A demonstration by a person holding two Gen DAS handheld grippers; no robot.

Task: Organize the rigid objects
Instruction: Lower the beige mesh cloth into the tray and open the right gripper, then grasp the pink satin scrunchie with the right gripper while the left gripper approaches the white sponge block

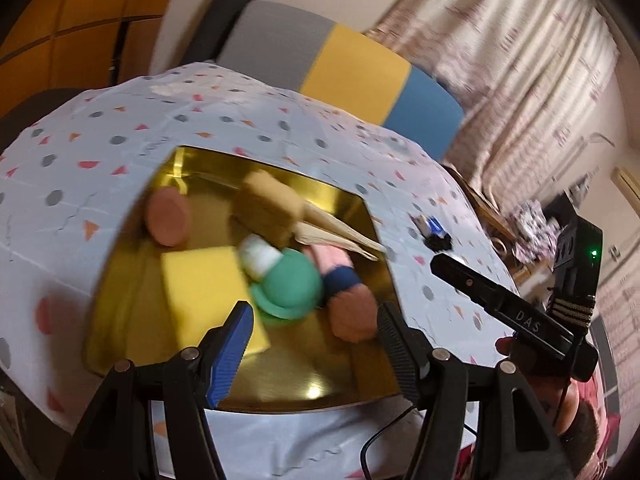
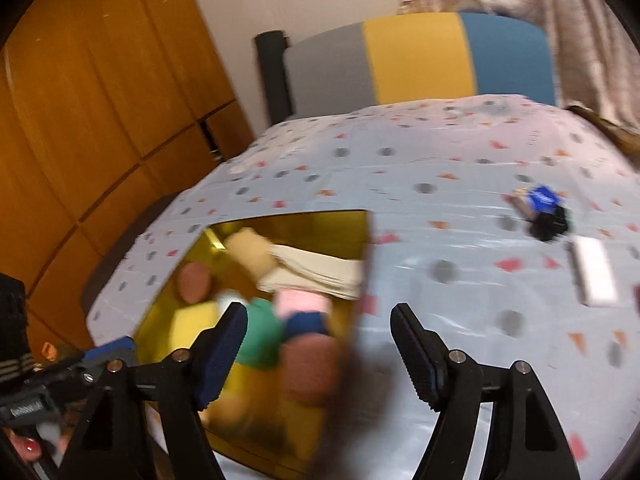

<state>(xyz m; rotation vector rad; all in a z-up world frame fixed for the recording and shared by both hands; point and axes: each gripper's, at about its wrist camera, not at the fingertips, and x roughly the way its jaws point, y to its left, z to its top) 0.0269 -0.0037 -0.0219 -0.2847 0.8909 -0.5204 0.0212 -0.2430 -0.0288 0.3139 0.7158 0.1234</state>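
A gold tray (image 1: 340, 194) lies on the spotted tablecloth (image 1: 120, 140). It holds a yellow block (image 1: 204, 284), a green hat-shaped piece (image 1: 290, 288), a white cylinder (image 1: 258, 254), a tan block (image 1: 268, 204), two pinkish-brown discs (image 1: 166, 216), a pink piece with a blue band (image 1: 340, 278) and beige sticks (image 1: 340, 234). My left gripper (image 1: 312, 316) hovers open over the tray's near half, touching nothing. My right gripper (image 2: 318, 316) hangs open over the tray's right edge (image 2: 320, 218), with nothing between its pads; this view is blurred.
A small blue and black item (image 2: 544, 212) and a white flat block (image 2: 594, 276) lie on the cloth right of the tray. A grey, yellow and blue chair back (image 2: 416, 56) stands behind the table. A wooden wardrobe (image 2: 80, 120) is at the left and curtains (image 1: 520, 60) at the right.
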